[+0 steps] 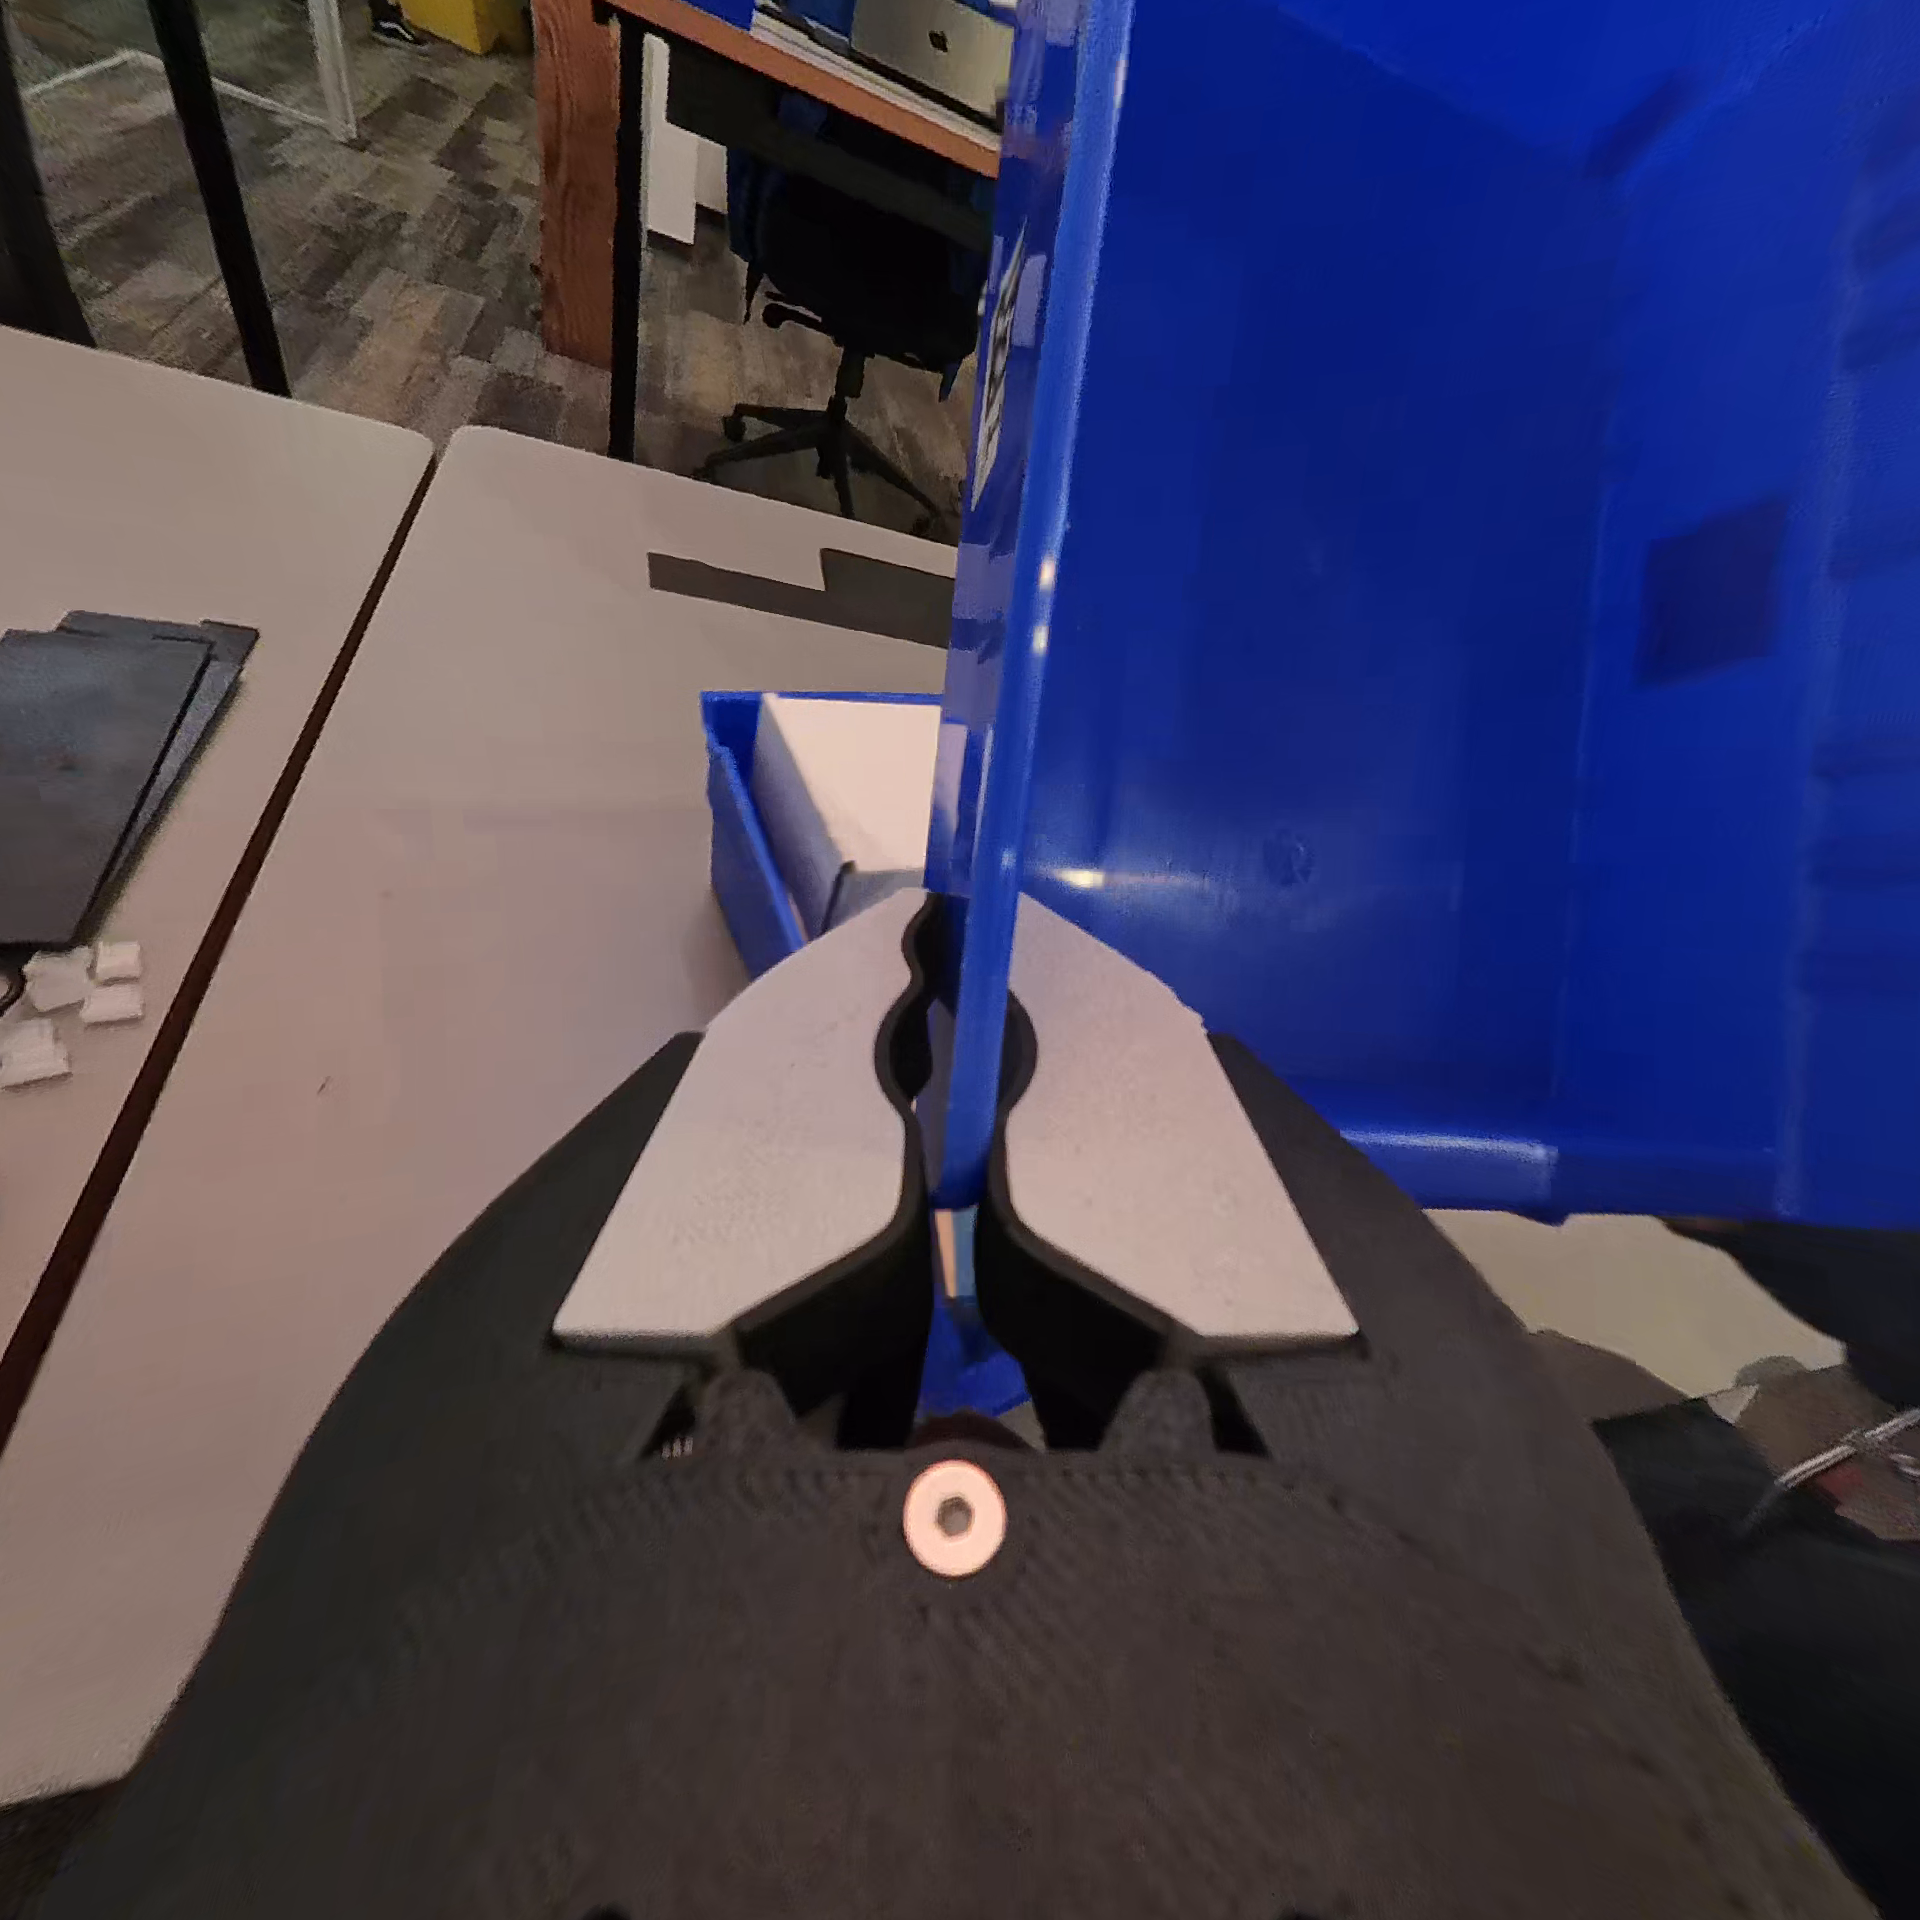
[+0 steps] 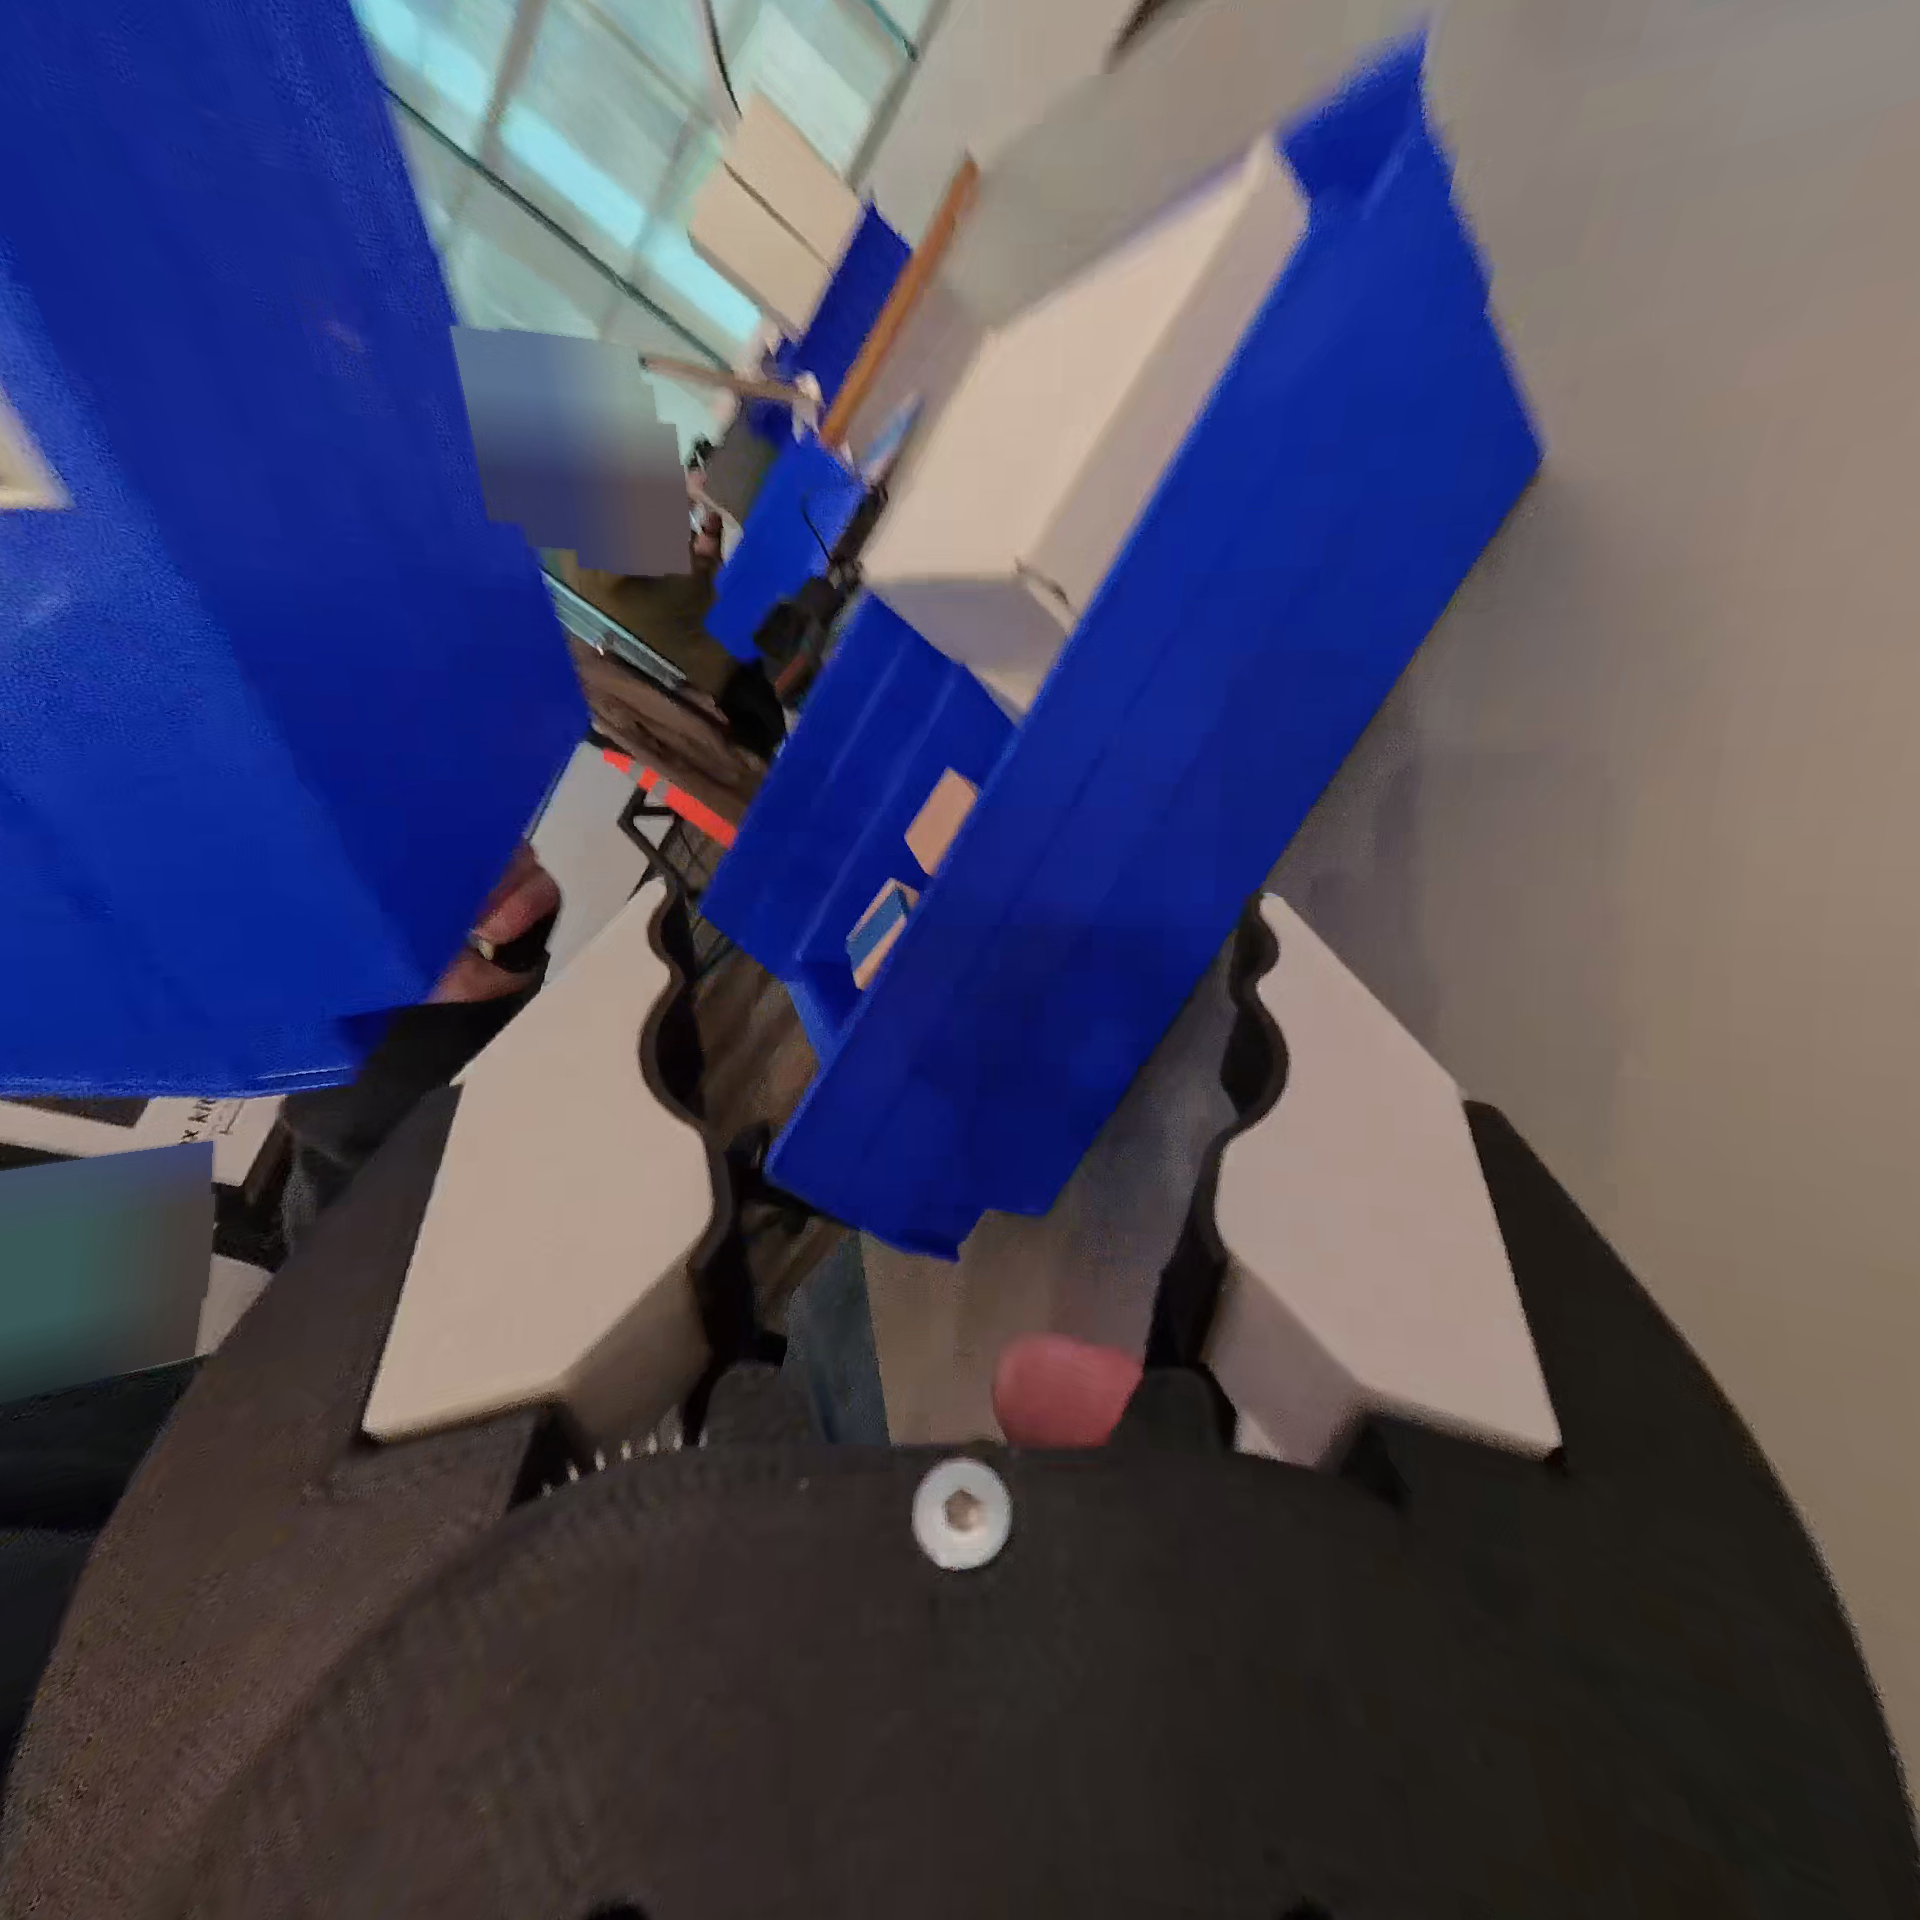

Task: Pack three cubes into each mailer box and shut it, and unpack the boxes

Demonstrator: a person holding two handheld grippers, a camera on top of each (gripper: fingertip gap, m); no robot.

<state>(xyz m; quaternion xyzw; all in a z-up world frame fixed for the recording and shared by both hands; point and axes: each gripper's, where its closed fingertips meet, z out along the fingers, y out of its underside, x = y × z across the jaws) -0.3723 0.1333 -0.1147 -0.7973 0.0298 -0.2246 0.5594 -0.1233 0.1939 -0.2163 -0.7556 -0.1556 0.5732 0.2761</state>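
Left gripper (image 1: 961, 1039) clamps the thin wall of a glossy blue moulded-plastic bin (image 1: 1403, 623); right gripper (image 2: 956, 1049) hangs spread wide, holding nothing

The left gripper's matte grey, wavy-edged fingers (image 1: 800, 1122) pinch the lifted, tilted bin's rim edge-on, above a pale smooth table (image 1: 468, 831); past it, a second shallow blue plastic bin (image 2: 1195, 831) rests on the table holding a white rectangular cardboard mailer box (image 2: 1081, 436) and two small cubes (image 2: 940, 816), one tan, one blue-faced; flat dark sheets (image 1: 94, 769) and small white clips (image 1: 73, 997) lie on a neighbouring table
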